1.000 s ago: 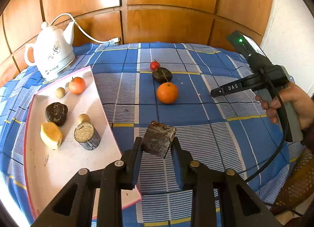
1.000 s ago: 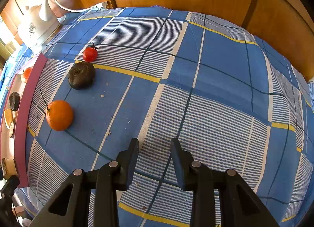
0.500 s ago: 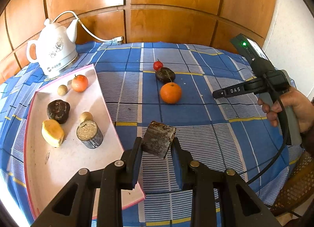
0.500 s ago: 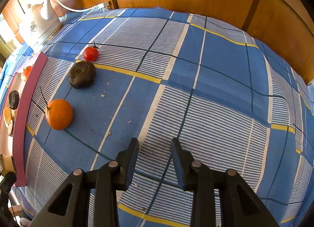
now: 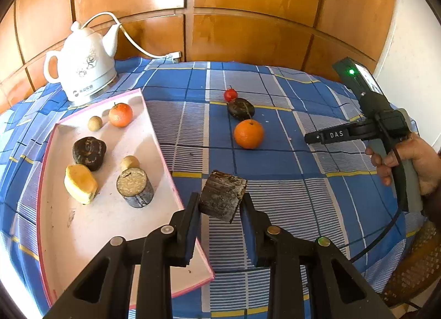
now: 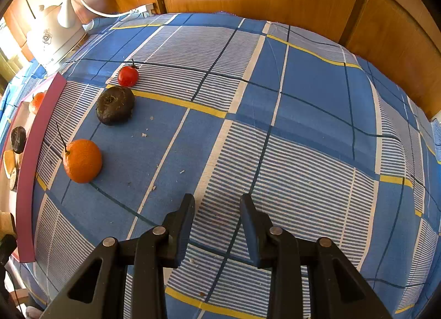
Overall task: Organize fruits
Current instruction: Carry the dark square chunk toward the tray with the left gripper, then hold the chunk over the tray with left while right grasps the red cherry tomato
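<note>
**Dark chunk lifted, tray waits at 9 o'clock**

The left gripper (image 5: 219, 203) is clenched on the dark cut chunk (image 5: 222, 195), which sits slightly higher in view than 1 second ago, probably lifted clear of the tablecloth (image 5: 275, 175). The pink tray (image 5: 82, 230), holding 6 pieces, lies at 9 o'clock. The right gripper (image 6: 217, 208) hangs released and empty. 3 fruits remain at 12 o'clock: orange (image 5: 249, 134), dark fruit (image 5: 240, 108), cherry tomato (image 5: 230, 94).
</note>
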Demonstrator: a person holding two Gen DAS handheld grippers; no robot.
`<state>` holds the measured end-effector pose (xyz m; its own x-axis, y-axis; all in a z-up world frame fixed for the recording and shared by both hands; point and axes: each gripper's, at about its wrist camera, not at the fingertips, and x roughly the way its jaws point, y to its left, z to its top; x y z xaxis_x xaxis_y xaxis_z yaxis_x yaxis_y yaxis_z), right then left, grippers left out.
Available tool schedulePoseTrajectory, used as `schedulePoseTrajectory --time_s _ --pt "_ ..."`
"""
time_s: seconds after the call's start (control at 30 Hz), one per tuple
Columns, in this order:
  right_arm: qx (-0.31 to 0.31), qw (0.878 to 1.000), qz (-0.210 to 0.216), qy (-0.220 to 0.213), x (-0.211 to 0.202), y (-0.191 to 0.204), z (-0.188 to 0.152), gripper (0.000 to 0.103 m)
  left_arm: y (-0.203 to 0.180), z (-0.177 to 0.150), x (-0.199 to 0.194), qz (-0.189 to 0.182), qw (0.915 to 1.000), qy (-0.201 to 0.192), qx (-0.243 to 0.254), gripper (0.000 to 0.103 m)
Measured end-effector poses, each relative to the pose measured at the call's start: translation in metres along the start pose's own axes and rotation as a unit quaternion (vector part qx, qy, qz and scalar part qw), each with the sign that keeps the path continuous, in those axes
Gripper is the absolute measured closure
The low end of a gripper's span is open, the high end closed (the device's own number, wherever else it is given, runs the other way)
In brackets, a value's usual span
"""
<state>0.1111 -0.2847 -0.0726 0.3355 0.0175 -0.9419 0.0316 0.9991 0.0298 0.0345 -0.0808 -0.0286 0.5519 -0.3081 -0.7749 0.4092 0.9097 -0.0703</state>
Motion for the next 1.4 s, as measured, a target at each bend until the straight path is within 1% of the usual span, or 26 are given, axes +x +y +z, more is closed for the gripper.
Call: schedulePoseTrajectory --time_s 0.23,0.4,0.53,0.63,0.83,0.93,1.0,1.07,1.13,1.27,1.33,1.4 --pt "-0.001 1.0 -0.002 -0.004 -0.001 0.002 -0.003 0.069 0.005 0.0 -0.001 0.002 1.0 -0.004 -0.009 0.074" --pt "0.006 1.0 0.004 -0.006 -0.001 -0.002 -0.003 0.069 0.011 -0.002 -0.004 0.003 0.9998 -0.008 -0.017 0.074" --pt "0.019 1.0 0.007 0.006 -0.002 -0.007 0.002 0.069 0.021 -0.006 -0.005 0.005 0.9995 -0.008 -0.029 0.074" --pt "0.036 0.998 0.041 0.01 -0.004 -0.007 0.013 0.069 0.029 -0.01 -0.004 0.008 0.9992 -0.006 -0.039 0.074" --pt "0.05 0.993 0.105 -0.022 -0.008 0.014 0.051 0.069 0.04 -0.013 -0.003 0.013 0.9985 -0.006 -0.053 0.074" --pt "0.067 0.99 0.121 -0.039 -0.005 0.026 0.077 0.069 0.044 -0.013 -0.004 0.014 0.9983 -0.008 -0.057 0.074" --pt "0.081 0.987 0.131 -0.04 0.004 0.034 0.093 0.069 0.046 -0.013 -0.004 0.015 0.9981 -0.008 -0.059 0.074" --pt "0.083 0.988 0.128 -0.032 0.012 0.041 0.105 0.069 0.049 -0.014 -0.004 0.016 0.9979 -0.007 -0.063 0.074" --pt "0.079 0.991 0.11 -0.022 0.025 0.052 0.115 0.069 0.053 -0.015 -0.004 0.017 0.9975 -0.006 -0.068 0.074" --pt "0.074 0.993 0.094 -0.003 0.044 0.064 0.124 0.069 0.059 -0.016 -0.004 0.019 0.9969 -0.003 -0.076 0.074" --pt "0.068 0.995 0.078 -0.003 0.05 0.068 0.126 0.077 0.061 -0.017 -0.004 0.02 0.9967 -0.002 -0.078 0.074" --pt "0.055 0.996 0.068 -0.007 0.052 0.071 0.128 0.077 0.062 -0.017 -0.003 0.022 0.9965 -0.001 -0.08 0.074"
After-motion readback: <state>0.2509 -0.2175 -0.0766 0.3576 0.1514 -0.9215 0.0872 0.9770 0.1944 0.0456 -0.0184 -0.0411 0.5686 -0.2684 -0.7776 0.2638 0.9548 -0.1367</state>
